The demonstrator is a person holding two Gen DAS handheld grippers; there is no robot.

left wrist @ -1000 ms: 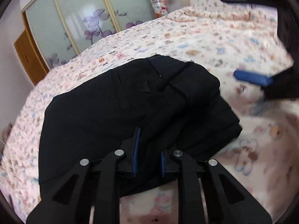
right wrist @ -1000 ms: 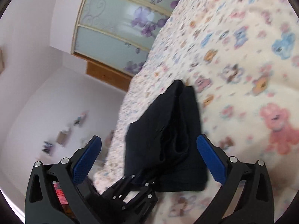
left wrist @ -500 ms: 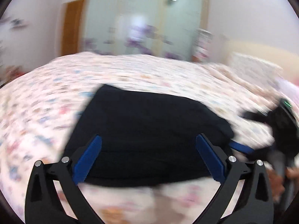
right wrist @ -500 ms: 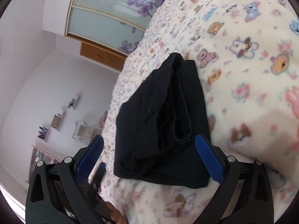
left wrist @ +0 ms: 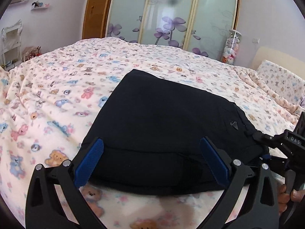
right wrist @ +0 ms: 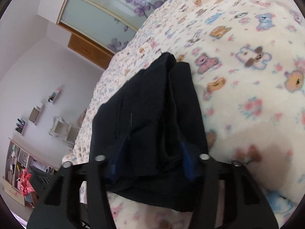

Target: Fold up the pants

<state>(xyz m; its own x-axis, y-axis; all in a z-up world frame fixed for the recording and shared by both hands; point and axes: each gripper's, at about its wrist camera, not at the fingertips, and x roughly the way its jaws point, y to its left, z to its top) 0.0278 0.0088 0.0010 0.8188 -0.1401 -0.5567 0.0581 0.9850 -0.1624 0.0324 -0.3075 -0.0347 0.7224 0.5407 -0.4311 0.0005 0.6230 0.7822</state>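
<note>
The black pants [left wrist: 167, 126] lie folded into a thick stack on the bear-print bed. My left gripper [left wrist: 151, 162] hovers at their near edge, open wide, with its blue pads [left wrist: 89, 164] clear of the cloth. At the stack's right end my right gripper [left wrist: 274, 143] reaches in, a hand [left wrist: 286, 196] behind it. In the right wrist view the right gripper [right wrist: 152, 160] is closing on the end of the pants [right wrist: 148, 105]. Bunched layers fill the gap and both pads [right wrist: 187, 162] sink into the fabric.
The blanket [left wrist: 57, 95] covers the whole bed, with a pillow [left wrist: 280, 80] at the far right. Sliding glass wardrobe doors [left wrist: 171, 13] and a jar of plush toys [left wrist: 231, 47] stand behind the bed. Shelves [right wrist: 19, 164] line the wall on the left.
My left gripper let go of the pants, opened wide, rolled level and swung along the near edge. My right gripper moved onto the pants' end and its jaws narrowed around the cloth.
</note>
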